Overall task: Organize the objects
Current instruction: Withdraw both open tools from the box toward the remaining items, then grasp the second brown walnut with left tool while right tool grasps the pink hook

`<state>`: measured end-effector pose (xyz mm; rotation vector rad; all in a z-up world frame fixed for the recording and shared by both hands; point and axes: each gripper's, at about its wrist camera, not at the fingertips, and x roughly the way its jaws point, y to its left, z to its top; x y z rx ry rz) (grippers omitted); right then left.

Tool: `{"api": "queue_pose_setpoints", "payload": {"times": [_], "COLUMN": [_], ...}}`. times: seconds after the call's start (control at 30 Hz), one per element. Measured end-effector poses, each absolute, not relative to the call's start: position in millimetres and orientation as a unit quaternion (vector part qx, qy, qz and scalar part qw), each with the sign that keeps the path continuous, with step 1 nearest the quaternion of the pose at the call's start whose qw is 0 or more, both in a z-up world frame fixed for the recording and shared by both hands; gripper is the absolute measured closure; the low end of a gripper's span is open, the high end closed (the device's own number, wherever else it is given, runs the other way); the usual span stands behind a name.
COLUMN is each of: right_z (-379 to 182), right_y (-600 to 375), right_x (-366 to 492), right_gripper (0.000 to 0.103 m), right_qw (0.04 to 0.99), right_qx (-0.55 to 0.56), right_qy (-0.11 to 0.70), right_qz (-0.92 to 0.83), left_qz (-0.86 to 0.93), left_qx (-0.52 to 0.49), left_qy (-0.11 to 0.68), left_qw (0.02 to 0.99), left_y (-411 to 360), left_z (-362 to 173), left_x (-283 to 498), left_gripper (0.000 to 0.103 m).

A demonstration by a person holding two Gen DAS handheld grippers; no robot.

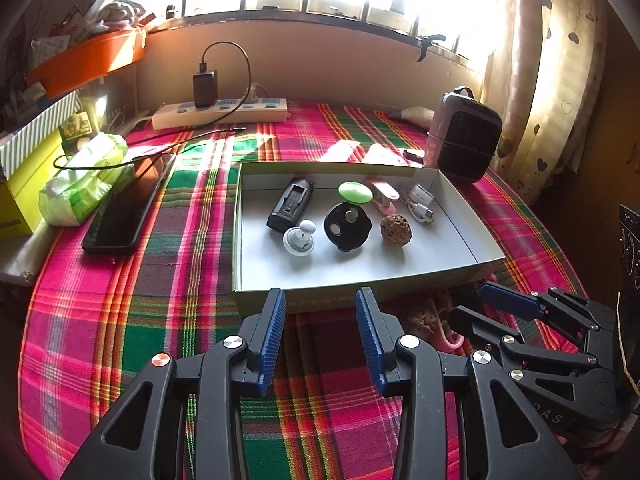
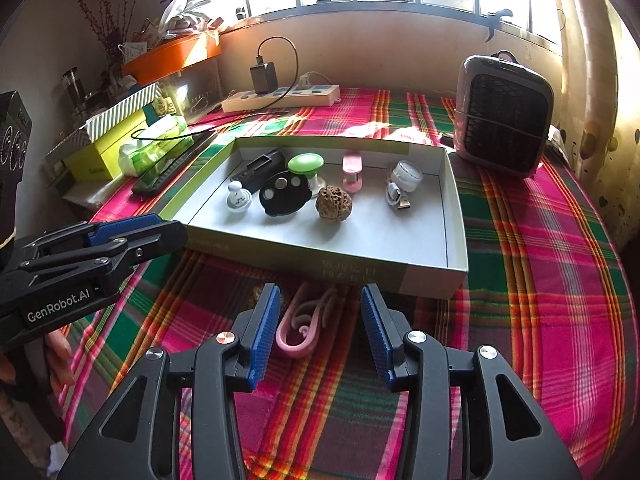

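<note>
An open white cardboard box [image 1: 360, 276] on the plaid cloth holds a black charger [image 1: 290, 204], a white earbud [image 1: 298, 238], a black disc [image 1: 347, 227], a green knob [image 1: 355, 193], a pink clip [image 1: 382, 196], a walnut [image 1: 394, 231] and a white cable [image 1: 420, 204]. My left gripper [image 1: 322, 336] stands open before the box's near wall, nothing between its fingers. My right gripper [image 2: 320, 336] is open with a pink hook [image 2: 304, 328] lying on the cloth between its fingers, untouched. A second walnut [image 2: 256, 296] peeks from behind its left finger.
A phone [image 1: 120, 216], a green tissue pack [image 1: 80, 184] and stacked boxes [image 1: 24, 184] lie left of the box. A power strip [image 1: 220, 114] runs along the back wall. A small heater [image 2: 504, 116] stands at the back right. Each gripper shows in the other's view.
</note>
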<state>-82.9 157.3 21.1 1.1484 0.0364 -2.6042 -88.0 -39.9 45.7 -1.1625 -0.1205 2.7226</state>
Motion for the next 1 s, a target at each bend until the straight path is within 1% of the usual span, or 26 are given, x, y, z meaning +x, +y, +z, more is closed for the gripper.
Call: {"api": "queue_pose_setpoints", "payload": {"times": [0.2, 0.53, 0.7, 0.83, 1.0], "right_z": [10, 12, 9, 3, 0], "right_y": [154, 160, 155, 149, 150], "right_x": [-83, -77, -73, -79, -87], "right_gripper": [0.059, 0.059, 0.059, 0.059, 0.059], "right_qw": [0.149, 0.13, 0.153, 0.136, 0.129], "right_qx": [0.413, 0.412, 0.413, 0.424, 0.43], "right_qy": [0.016, 0.028, 0.036, 0.058, 0.062], "right_qz": [-0.898, -0.901, -0.897, -0.893, -0.892], "left_qz": [0.913, 0.908, 0.905, 0.903, 0.901], "left_qx": [-0.395, -0.402, -0.407, -0.411, -0.415], "left_qy": [-0.041, -0.04, -0.04, -0.04, -0.041], "left_qw": [0.099, 0.11, 0.113, 0.118, 0.121], "left_y": [-36, -30, -28, -25, -24], "left_z": [44, 40, 37, 36, 34], "left_x": [-84, -82, -83, -83, -85], "left_gripper": [0.068, 0.068, 0.068, 0.068, 0.068]}}
